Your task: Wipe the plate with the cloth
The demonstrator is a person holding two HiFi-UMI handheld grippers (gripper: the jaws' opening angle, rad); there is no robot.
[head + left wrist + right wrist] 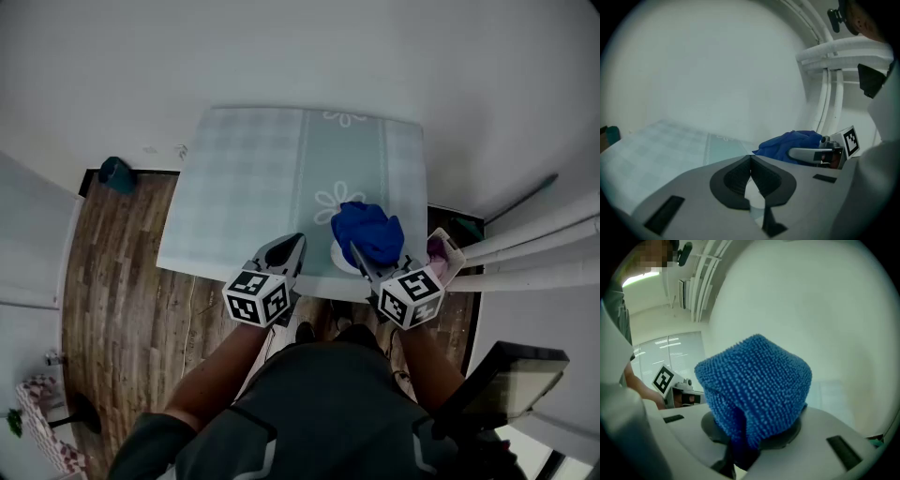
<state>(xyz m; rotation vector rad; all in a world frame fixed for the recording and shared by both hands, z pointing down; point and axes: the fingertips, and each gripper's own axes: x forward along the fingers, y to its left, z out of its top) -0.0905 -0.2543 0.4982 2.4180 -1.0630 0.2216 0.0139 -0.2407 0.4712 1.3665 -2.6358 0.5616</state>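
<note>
Right claw (364, 261) pinches the bunched blue cloth (367, 232) over the white plate (338, 255) at the surface's (244, 187) near edge; left claw (295, 246), tips pressed together, hovers beside the plate.

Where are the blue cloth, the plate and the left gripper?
blue cloth (367, 230), head view, middle of the bunched fabric.
plate (338, 256), head view, white rim showing beside the cloth.
left gripper (751, 156), left gripper view, where its fingers meet.
</note>
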